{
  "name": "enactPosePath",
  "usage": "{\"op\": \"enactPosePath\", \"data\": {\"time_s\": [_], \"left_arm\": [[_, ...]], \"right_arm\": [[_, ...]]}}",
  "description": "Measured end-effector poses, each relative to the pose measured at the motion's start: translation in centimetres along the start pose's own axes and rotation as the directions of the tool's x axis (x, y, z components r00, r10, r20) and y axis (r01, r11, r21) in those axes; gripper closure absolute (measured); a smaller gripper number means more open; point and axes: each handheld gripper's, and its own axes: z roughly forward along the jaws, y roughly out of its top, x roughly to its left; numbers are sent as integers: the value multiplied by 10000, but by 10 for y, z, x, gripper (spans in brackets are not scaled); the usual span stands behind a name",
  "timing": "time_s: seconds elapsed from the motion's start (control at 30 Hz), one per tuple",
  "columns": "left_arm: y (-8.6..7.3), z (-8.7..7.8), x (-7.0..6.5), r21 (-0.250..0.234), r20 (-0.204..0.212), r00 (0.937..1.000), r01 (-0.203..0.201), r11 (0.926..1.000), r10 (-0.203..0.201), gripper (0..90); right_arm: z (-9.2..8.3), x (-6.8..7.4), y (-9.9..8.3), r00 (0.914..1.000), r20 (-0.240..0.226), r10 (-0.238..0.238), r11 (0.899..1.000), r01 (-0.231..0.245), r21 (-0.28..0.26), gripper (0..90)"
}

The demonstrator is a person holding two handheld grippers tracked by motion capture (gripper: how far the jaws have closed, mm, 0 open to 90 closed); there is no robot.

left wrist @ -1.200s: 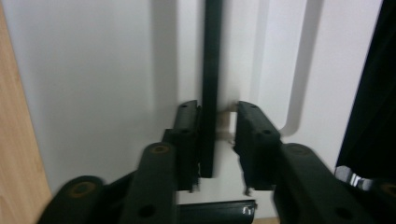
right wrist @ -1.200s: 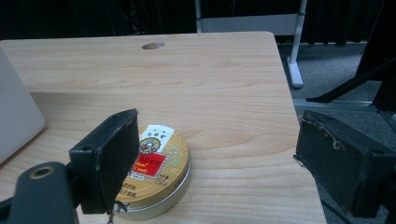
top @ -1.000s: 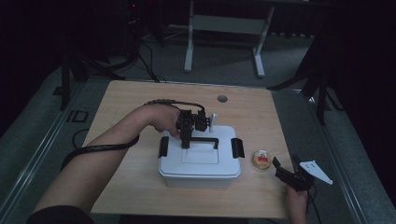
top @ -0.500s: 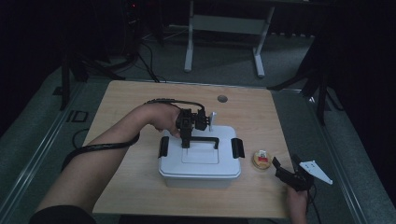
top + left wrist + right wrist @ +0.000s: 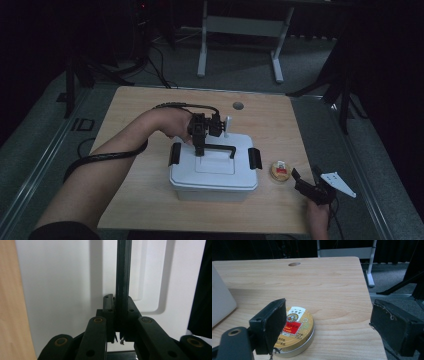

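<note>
Almost nothing has moved since a second ago: the left gripper (image 5: 199,150) sits in the same spot over the white storage box (image 5: 214,172), and the right gripper (image 5: 311,188) rests as before at the table's near right corner. The left gripper's jaws are clamped tight on the box's thin black carry handle (image 5: 123,277), which stands between them like a dark bar against the white lid (image 5: 62,290). The box sits mid-table on the wooden table (image 5: 130,107), with its two black side latches (image 5: 254,158) looking folded down against the lid's ends. The grip looks complete, so the step in hand seems to be taking the handle; next would likely be a straight lift or a pull, kept level. The right gripper's jaws stand wide apart, empty, just behind a small gold tin (image 5: 295,332). That tin lies near the box's right side, so any swing rightward is tight; the left and far sides of the table offer open room.
</note>
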Motion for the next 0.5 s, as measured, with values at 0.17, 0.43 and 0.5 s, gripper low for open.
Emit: {"op": "enactPosePath", "data": {"time_s": [0.17,0.43,0.5], "left_arm": [[-3,-10,-3,-198,-175,9998,-15,9998,12,834],[-13,-27,-6,-314,-429,9991,42,9995,-55,834],[-18,-30,-7,-385,-486,9988,70,9992,-88,834]], "right_arm": [[0,0,0,10000,10,11,10000,-11,8,132],[0,0,0,10000,29,-4,10000,4,21,132],[0,0,0,10000,34,8,10000,-8,17,132]]}}
